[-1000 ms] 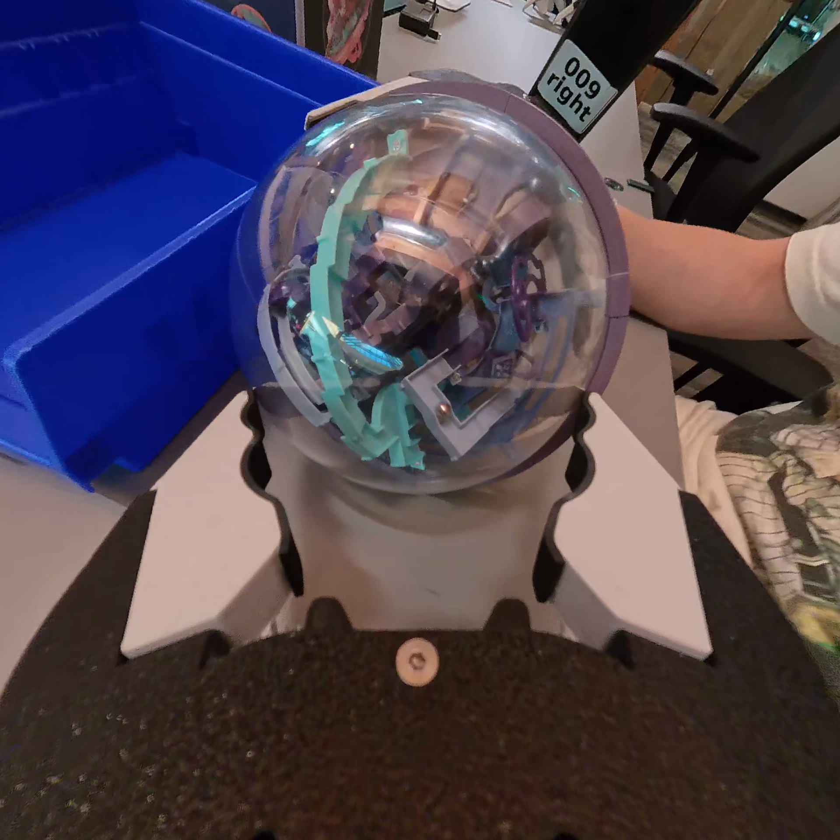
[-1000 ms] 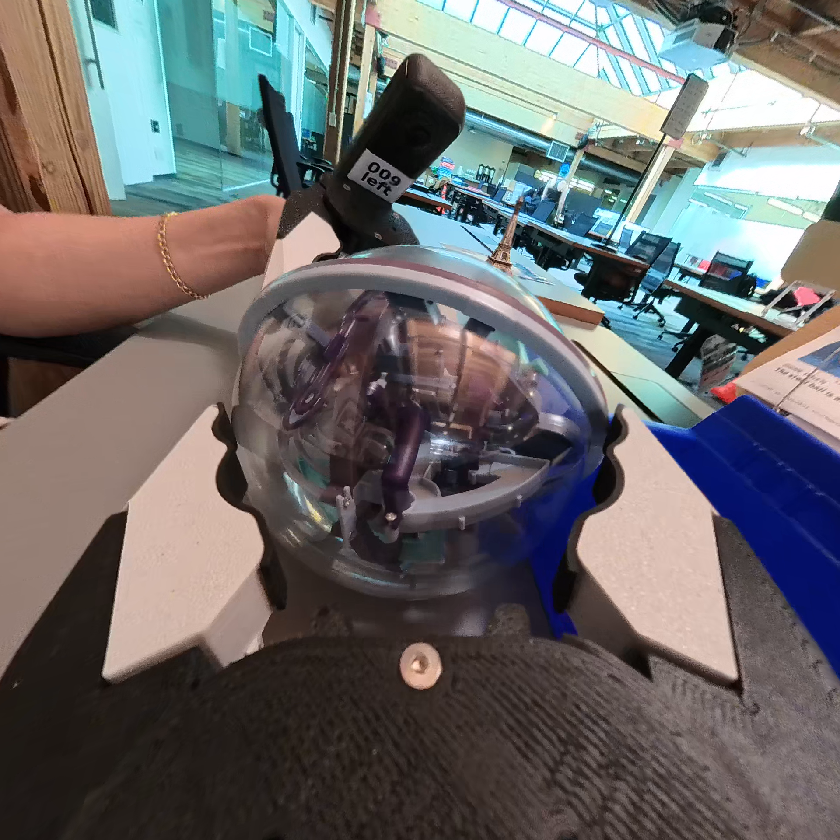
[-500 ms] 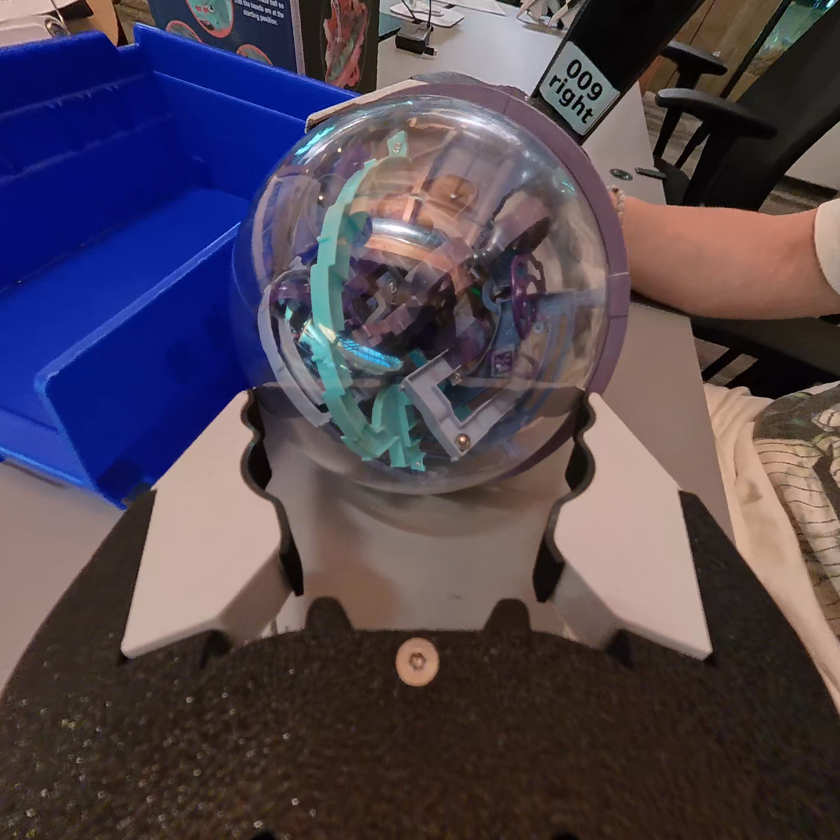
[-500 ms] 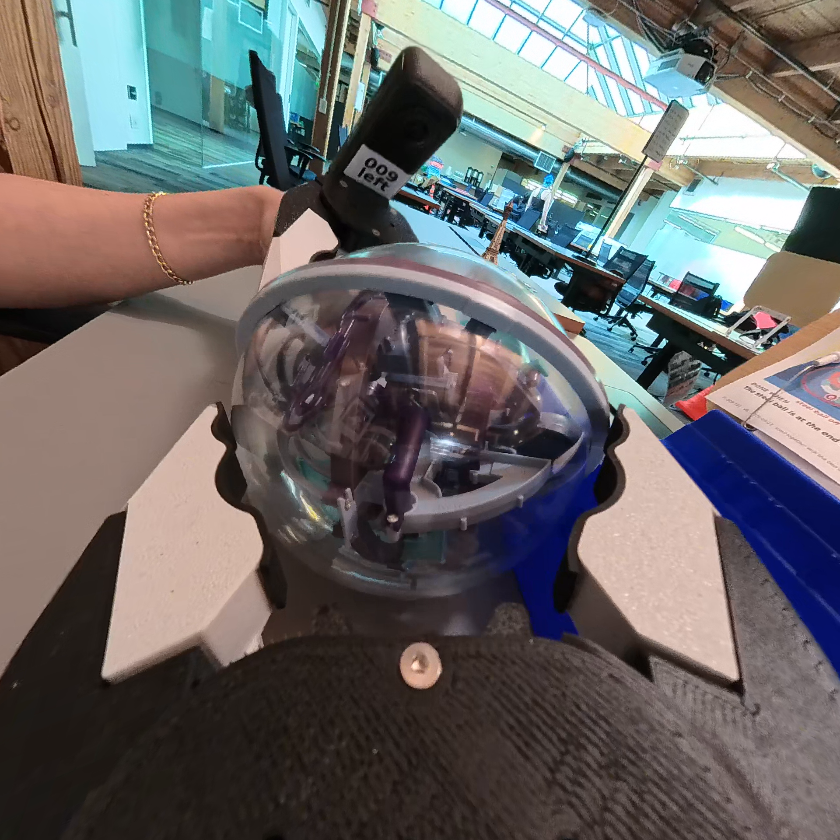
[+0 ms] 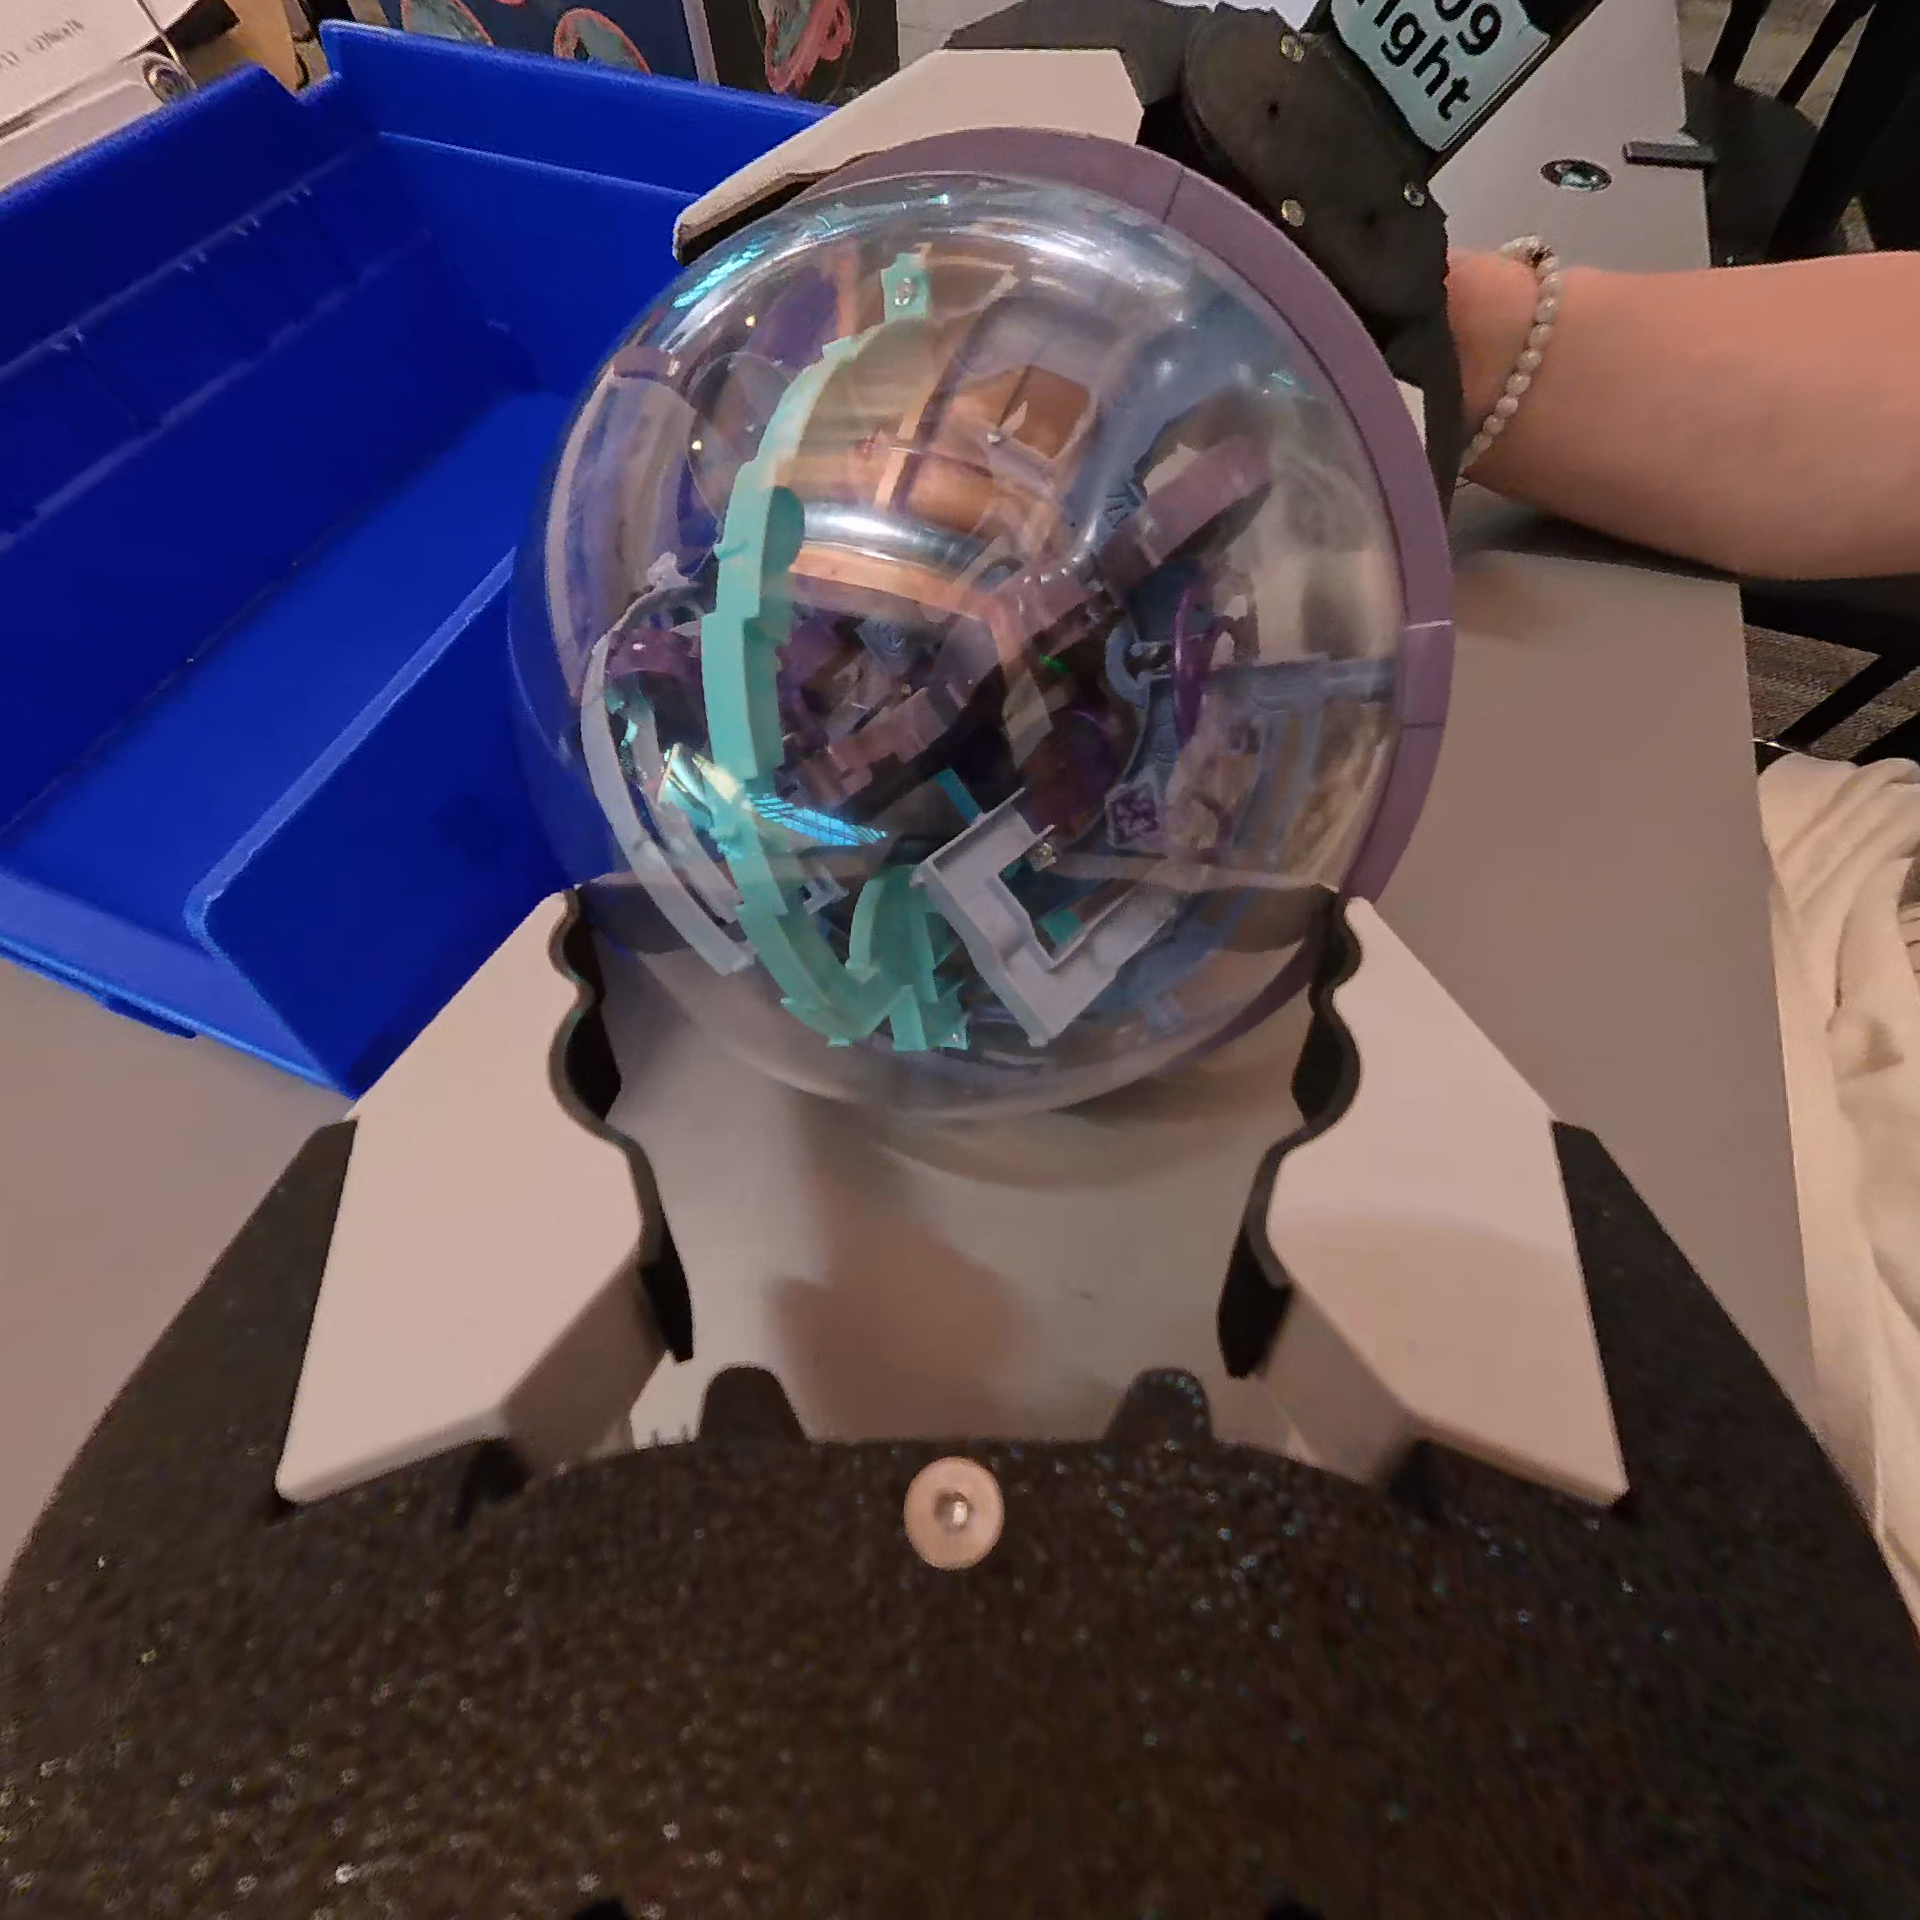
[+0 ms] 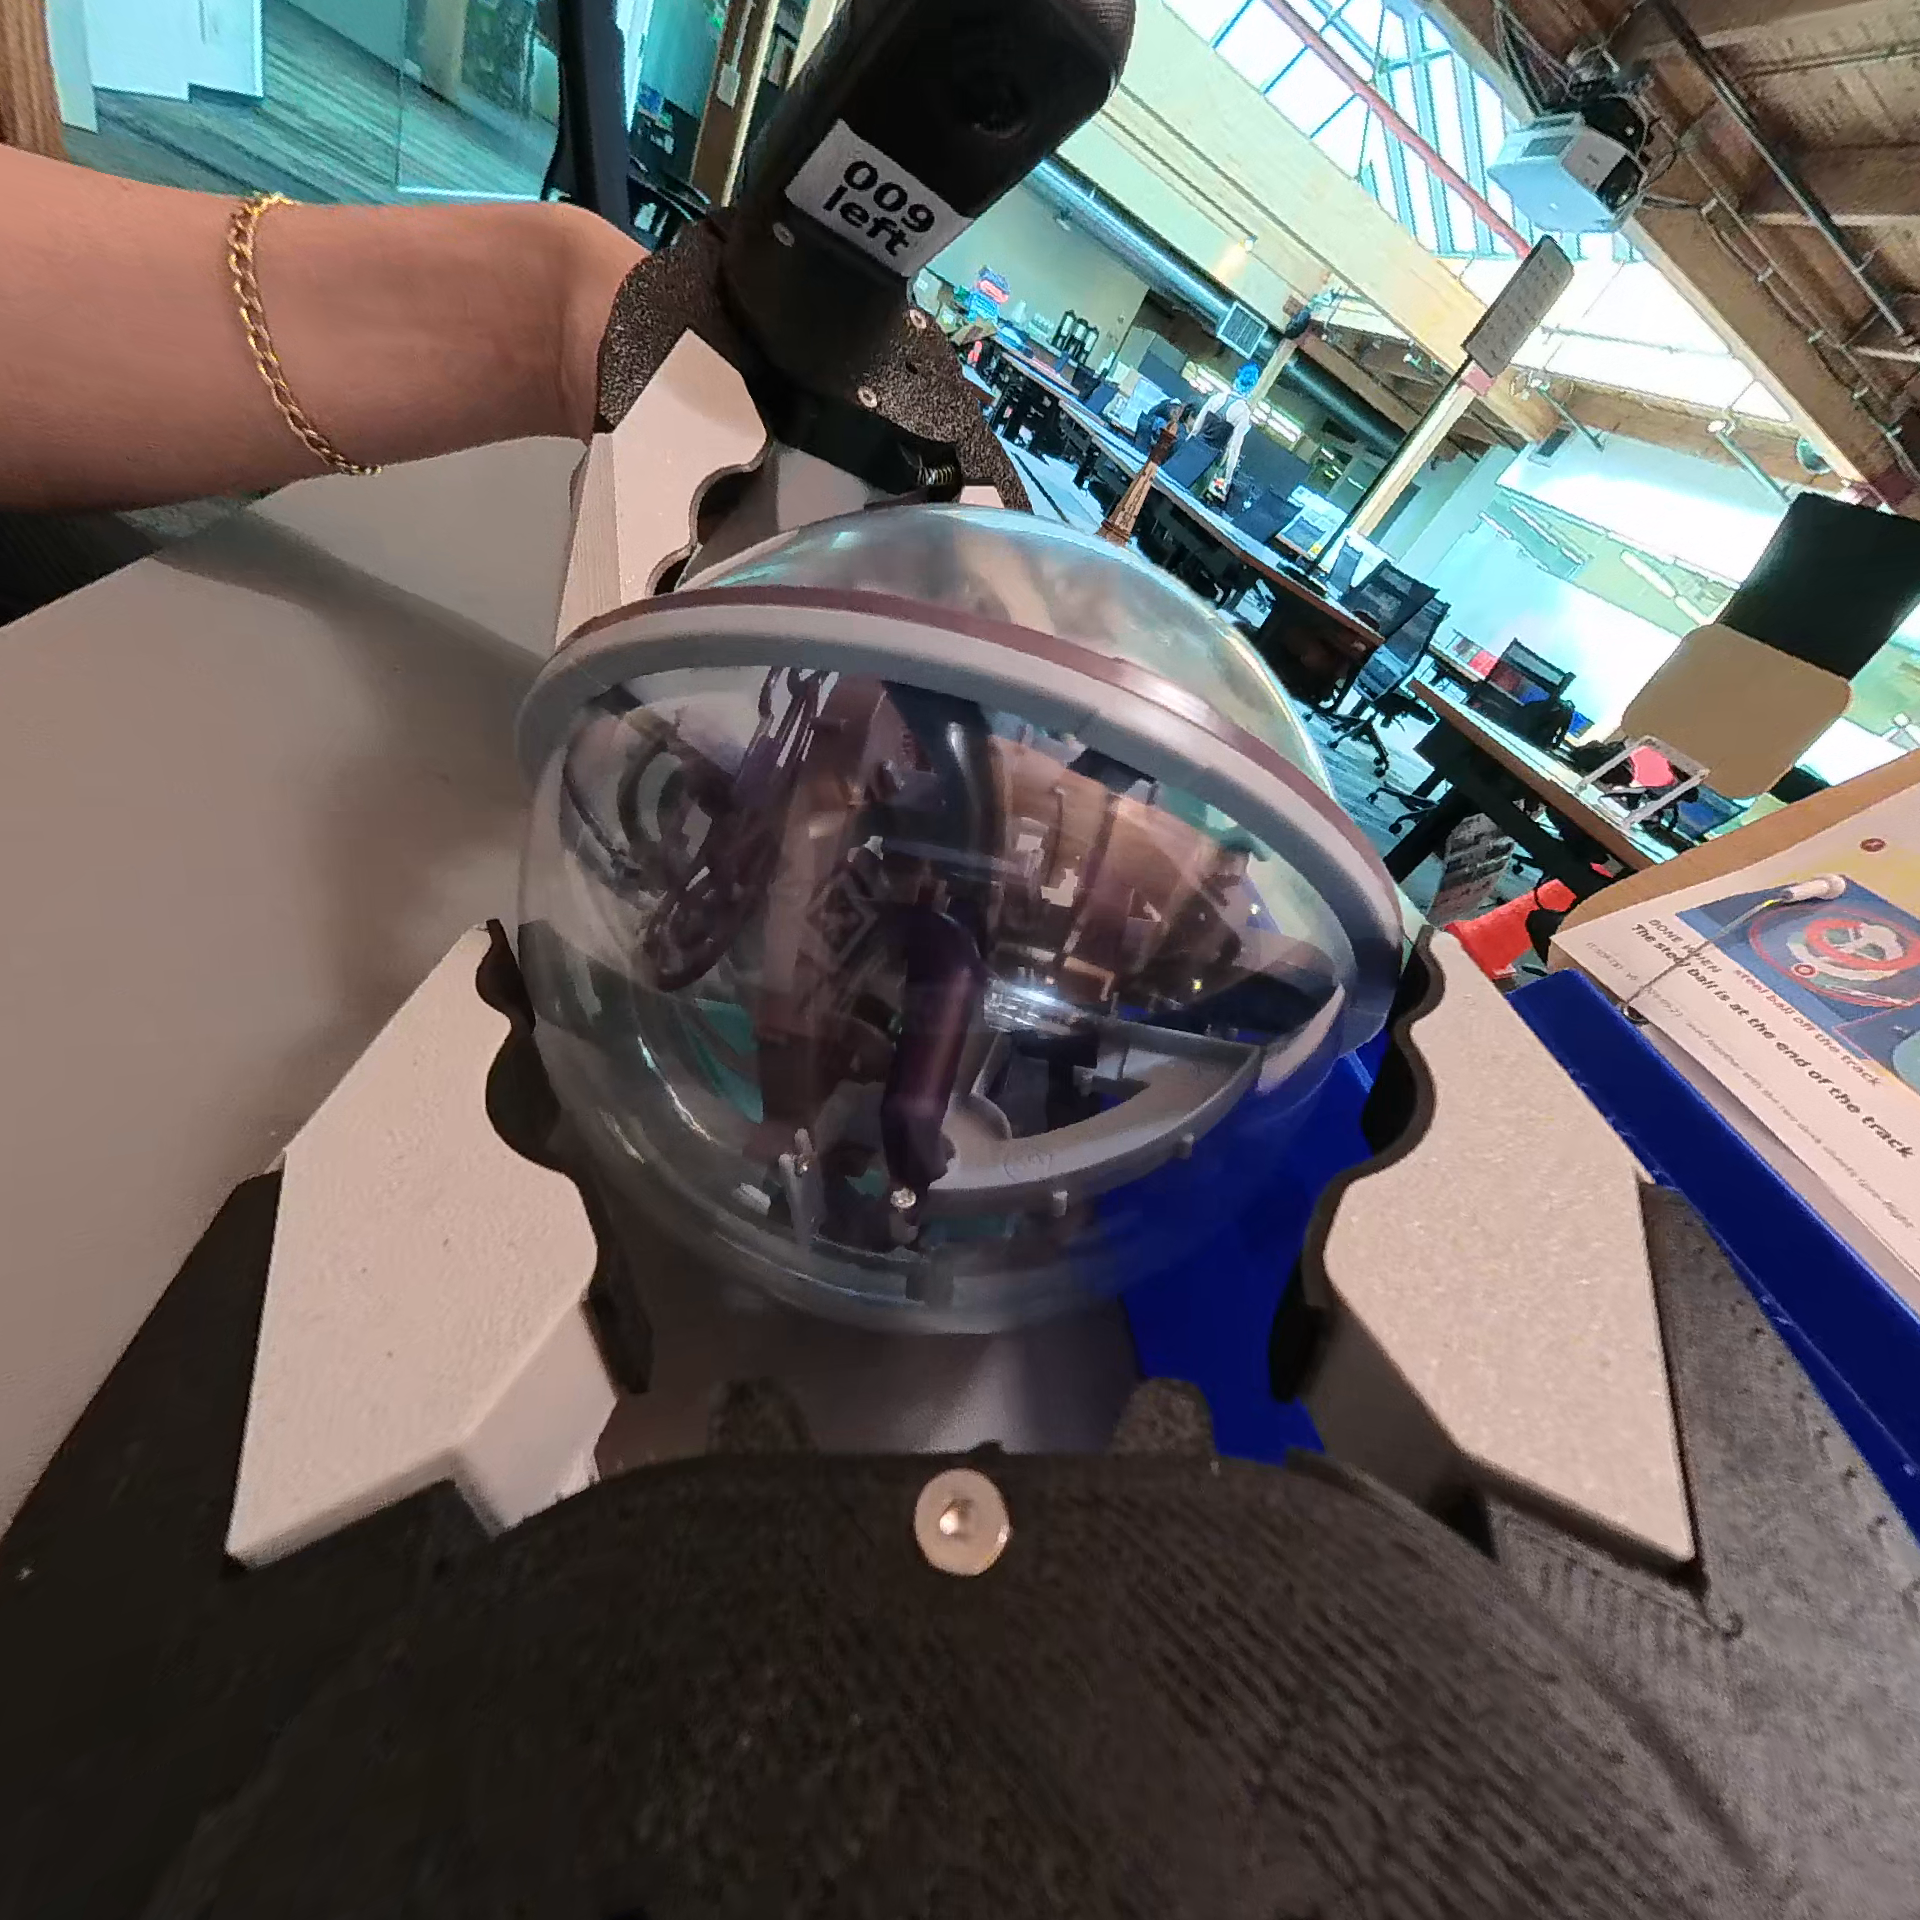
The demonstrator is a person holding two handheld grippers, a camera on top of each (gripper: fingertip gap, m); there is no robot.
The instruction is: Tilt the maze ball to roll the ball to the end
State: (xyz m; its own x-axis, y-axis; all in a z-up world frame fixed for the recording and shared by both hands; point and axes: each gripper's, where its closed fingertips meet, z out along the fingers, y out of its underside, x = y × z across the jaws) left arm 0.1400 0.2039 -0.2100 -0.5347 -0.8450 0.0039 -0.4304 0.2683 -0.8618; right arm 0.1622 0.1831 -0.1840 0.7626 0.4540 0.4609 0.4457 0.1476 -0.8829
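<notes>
1. Gripping from opposite sides, the left gripper (image 5: 956, 977) and the right gripper (image 6: 956, 997) carry the maze ball (image 5: 987, 623) between them, raised clear of the grey surface (image 5: 1621, 831).
2. In the left wrist view the left gripper's two pale fingers (image 5: 468, 1122) spread wide, their dark wavy inner edges pressed against the lower flanks of the clear sphere.
3. In the right wrist view the right gripper's fingers (image 6: 1496, 1195) are likewise spread wide and clamped on the sphere's sides, the dark pads meeting the clear shell just under its band.
4. A purple-grey band (image 5: 1392, 436) rings the sphere; it runs up the right side in the left wrist view and tilts across the top in the right wrist view.
5. Inside sit teal, grey and purple tracks; a small steel ball (image 5: 1042, 854) rests in the corner of a grey angled track (image 5: 997, 935) low in the sphere.
6. A blue bin (image 5: 260, 520) stands on the surface just beside the sphere, on its left in the left wrist view.
7. A person's forearm (image 5: 1704, 416) with a beaded bracelet reaches to the right gripper; another forearm (image 6: 364, 332) with a gold chain bracelet reaches to the left gripper.
8. A printed sheet (image 6: 1766, 997) lies beyond the bin in the right wrist view.
</notes>
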